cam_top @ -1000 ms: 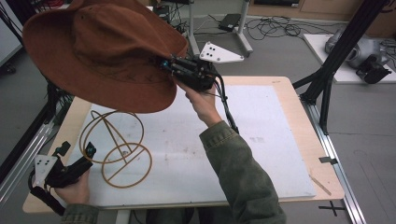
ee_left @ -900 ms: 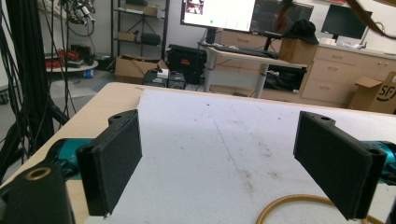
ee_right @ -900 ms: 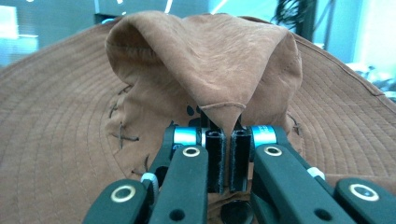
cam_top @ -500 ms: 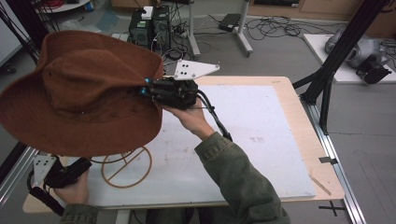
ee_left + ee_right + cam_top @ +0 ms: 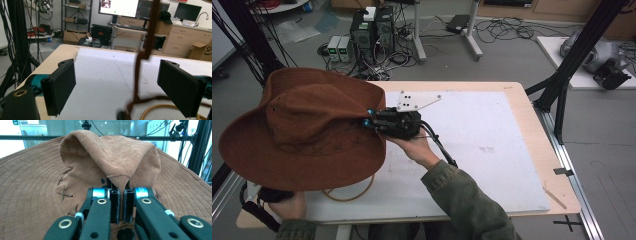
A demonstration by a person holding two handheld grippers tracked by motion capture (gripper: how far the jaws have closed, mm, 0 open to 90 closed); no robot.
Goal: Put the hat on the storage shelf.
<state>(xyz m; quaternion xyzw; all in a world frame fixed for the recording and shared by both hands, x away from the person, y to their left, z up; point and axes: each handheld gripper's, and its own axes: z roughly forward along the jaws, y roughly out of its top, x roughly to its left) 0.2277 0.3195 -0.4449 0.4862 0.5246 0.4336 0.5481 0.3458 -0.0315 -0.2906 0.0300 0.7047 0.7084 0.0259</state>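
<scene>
Right gripper (image 5: 119, 206) jaws clenched on pinched brim of brown suede wide-brim hat (image 5: 307, 127), stitched, floppy, held above surface's (image 5: 492, 150) left side over round wire stand (image 5: 354, 192). Left gripper (image 5: 117, 87) jaws released, wide apart.

Hat (image 5: 307, 130) hangs over the desk's (image 5: 532, 145) left half, covering the ring stand (image 5: 354, 192) and the left claw (image 5: 120, 90) under its brim. Right claw (image 5: 371, 121) pinches the brim edge mid-desk. Desk right of that arm is bare. A thin brown cord (image 5: 142, 50) hangs between the left claw's parted jaws.
</scene>
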